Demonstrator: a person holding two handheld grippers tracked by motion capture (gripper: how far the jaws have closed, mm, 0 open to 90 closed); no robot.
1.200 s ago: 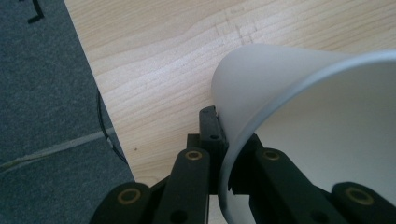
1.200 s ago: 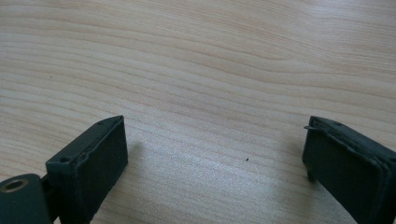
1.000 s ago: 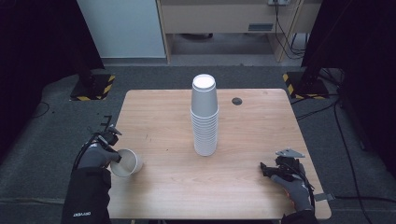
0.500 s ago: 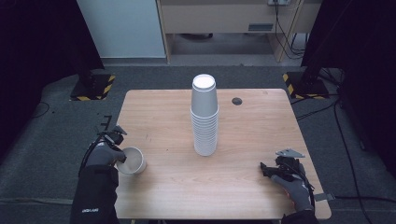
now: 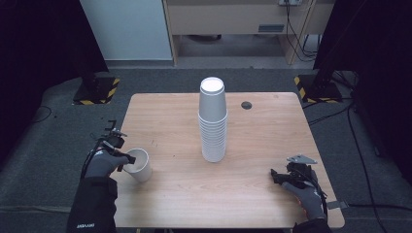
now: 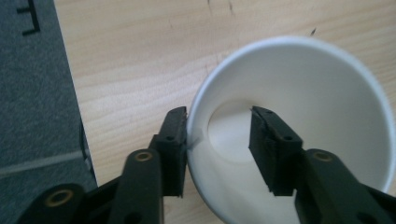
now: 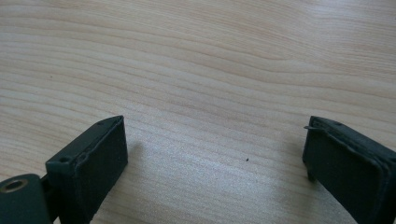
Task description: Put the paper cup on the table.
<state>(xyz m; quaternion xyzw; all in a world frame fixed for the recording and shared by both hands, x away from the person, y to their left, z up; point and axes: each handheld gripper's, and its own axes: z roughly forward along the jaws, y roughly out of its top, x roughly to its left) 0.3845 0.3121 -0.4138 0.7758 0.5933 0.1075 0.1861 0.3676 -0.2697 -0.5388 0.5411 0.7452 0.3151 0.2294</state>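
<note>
The single white paper cup (image 5: 137,165) sits upright near the table's (image 5: 170,121) near left edge, and the left gripper (image 6: 217,140) straddles its rim, one jaw outside, one inside. Its jaws have just been opening: the outer pad touches the wall, the inner one stands clear, so the wall isn't pinched anymore.

What could go wrong: that outer pad hugs the rim, so pulling away crooked could drag or tip the cup, and it's close enough to the edge to roll off. The thing is light, thin-walled paper, tapered, with a rolled lip and smooth matte inside, so it dents easily.

The tall stack of cups (image 5: 213,121) stands mid-table, upside down and a bit wobbly-looking. The right gripper (image 5: 282,177) rests at the near right, jaws spread wide over bare, pale wood grain, pinching nothing.
</note>
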